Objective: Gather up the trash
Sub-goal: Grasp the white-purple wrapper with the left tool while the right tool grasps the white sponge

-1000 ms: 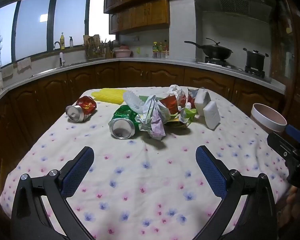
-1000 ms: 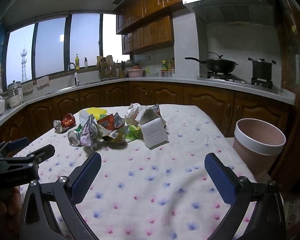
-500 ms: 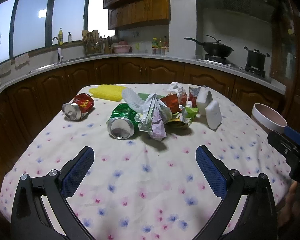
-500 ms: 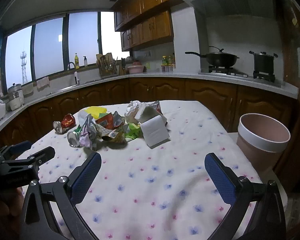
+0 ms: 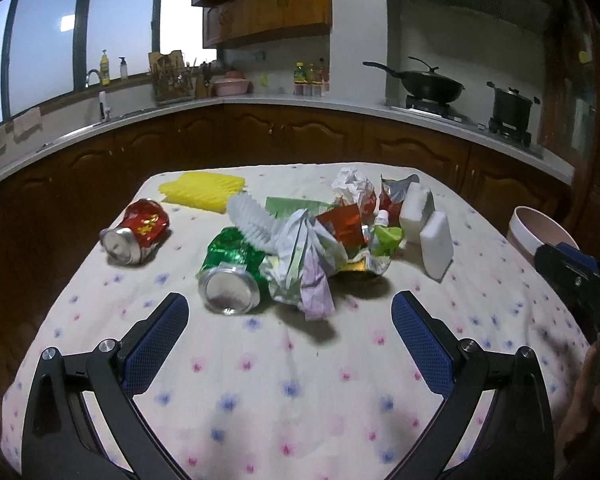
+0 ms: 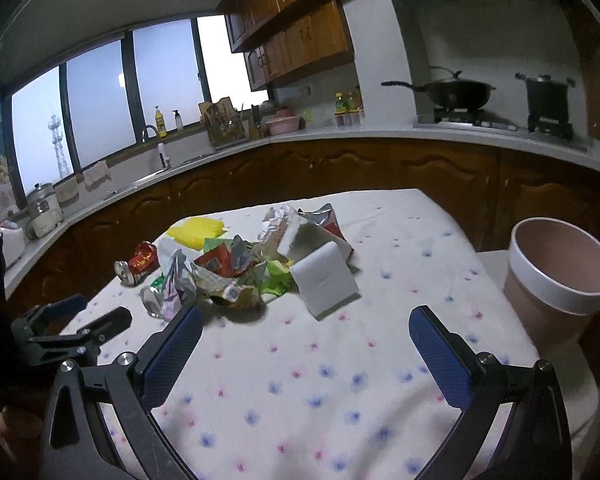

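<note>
We have edged both wide-open, empty grippers, left gripper (image 5: 286,318) and right gripper (image 6: 306,330), closer to the trash pile (image 5: 312,236); collection can begin.

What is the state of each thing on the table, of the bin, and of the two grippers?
left gripper: jaws open, empty
right gripper: jaws open, empty
green can: crushed, on its side
red can: dented, on its side
wrappers: crumpled, heaped
white blocks: leaning, at the heap
bin: upright, open; nothing shows inside
</note>
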